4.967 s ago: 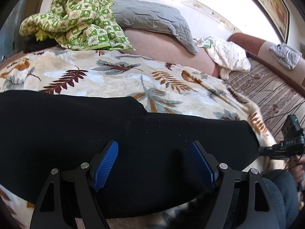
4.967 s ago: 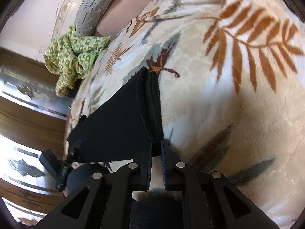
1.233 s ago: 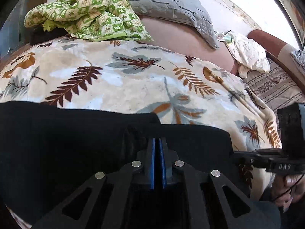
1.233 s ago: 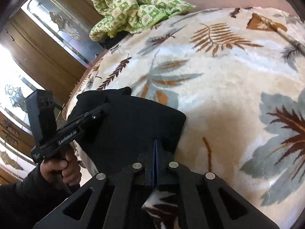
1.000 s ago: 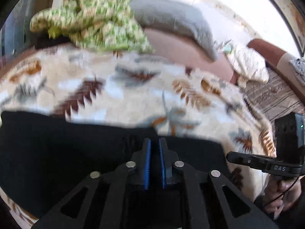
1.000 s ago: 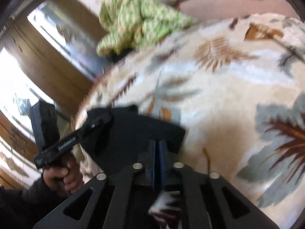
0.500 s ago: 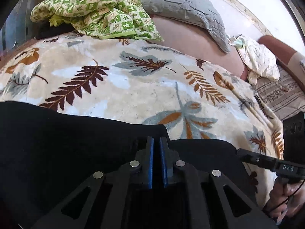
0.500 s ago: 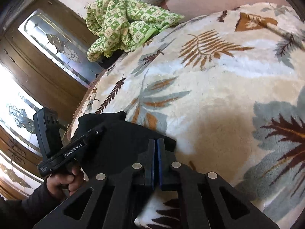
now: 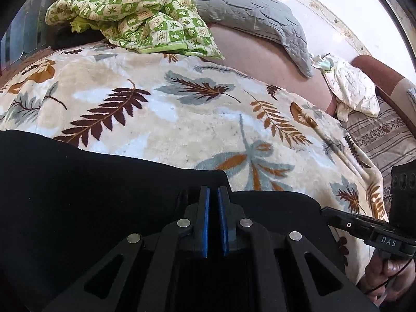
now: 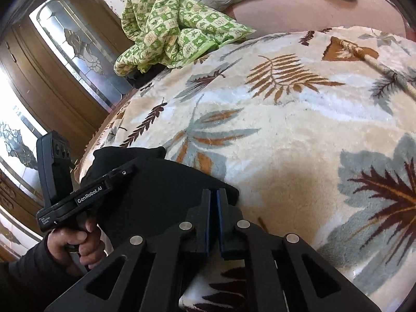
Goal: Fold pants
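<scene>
Pants [image 9: 91, 195] hide under each nearly closed hand-held gripper [image 9: 213, 195], fabric between pads indiscernible.

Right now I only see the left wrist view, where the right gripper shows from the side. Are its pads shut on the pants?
Observer: Yes. In the right wrist view the right gripper is shut, pinching the near corner of the black pants.
Operator: What lies ahead of it?
Observer: Only bare leaf-print blanket; no pants fabric shows past that corner.
Operator: And my left hand?
Observer: The left hand is wrapped round the handle of the left gripper.
</scene>
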Demonstrator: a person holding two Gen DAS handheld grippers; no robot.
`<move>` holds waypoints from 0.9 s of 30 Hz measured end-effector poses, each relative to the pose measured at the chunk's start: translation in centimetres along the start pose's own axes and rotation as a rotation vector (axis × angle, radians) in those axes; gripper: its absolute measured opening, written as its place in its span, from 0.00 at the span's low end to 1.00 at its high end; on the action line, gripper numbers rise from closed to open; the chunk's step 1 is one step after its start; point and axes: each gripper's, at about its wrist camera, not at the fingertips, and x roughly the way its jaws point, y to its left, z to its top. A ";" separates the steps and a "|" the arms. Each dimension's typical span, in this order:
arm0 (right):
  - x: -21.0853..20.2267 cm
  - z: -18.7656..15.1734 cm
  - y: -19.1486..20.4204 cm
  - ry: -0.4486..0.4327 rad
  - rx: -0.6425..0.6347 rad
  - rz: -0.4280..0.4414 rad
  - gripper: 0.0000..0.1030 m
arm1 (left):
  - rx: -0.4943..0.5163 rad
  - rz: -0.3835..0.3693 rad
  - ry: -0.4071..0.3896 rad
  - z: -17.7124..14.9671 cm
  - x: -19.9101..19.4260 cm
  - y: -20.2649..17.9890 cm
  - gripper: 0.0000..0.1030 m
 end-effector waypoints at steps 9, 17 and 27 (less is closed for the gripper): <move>-2.3 -0.6 3.8 -0.112 -0.195 -0.044 0.12 | 0.081 -0.068 -0.074 -0.9 -4.7 -2.2 0.20; 0.2 -1.6 5.1 0.001 -0.264 -0.127 0.14 | 0.124 -0.054 -0.033 -3.2 -3.3 -1.2 0.21; -1.4 -2.2 7.5 -0.152 -0.399 -0.326 0.41 | 0.021 -0.065 -0.115 -3.3 -9.2 2.6 0.38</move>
